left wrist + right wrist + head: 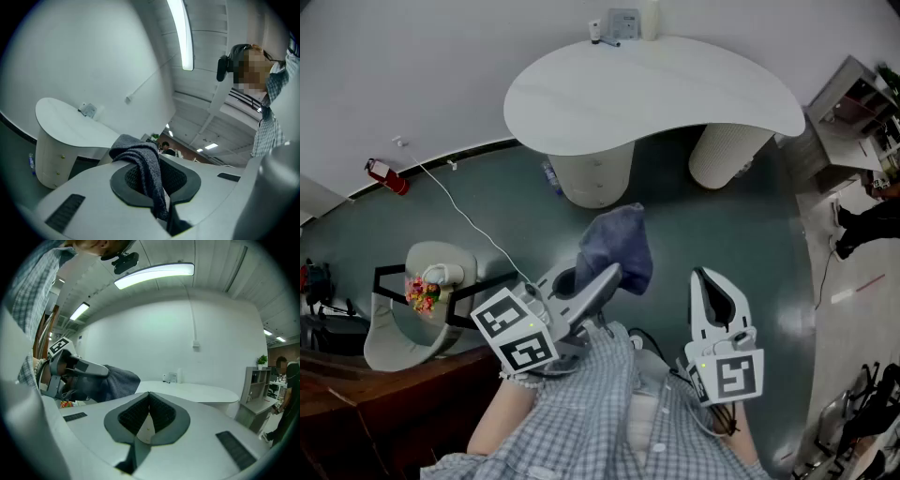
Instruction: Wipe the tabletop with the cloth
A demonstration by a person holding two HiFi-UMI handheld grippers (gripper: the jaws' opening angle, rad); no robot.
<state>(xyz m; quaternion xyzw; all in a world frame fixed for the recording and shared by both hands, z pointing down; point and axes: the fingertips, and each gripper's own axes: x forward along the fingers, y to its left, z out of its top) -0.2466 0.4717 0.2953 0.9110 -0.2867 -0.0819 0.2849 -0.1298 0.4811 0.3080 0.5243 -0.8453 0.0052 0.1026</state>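
Holding the cloth [619, 246] short of the counter [647, 94]
The left gripper [602, 279] is pinching the cloth in the air, well off the counter's near edge; the right gripper [710, 281] is sitting pressed together, empty. All wiping is remaining.

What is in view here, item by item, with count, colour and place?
table: one, white, ahead, on two round bases
small items: a few, pale, at the table's far edge; too small to name
red object: one, on the floor by the wall, left; too small to name
flowers: one bunch, pink and yellow, on a pale stand at left
shelf: one, grey, at right
bystander: one, dark clothes, right edge
cloth: one, blue-grey, bunched in the left gripper's jaws
left gripper: white, shut on the cloth
right gripper: white, jaws together, nothing between them
shirt: checked, bottom centre
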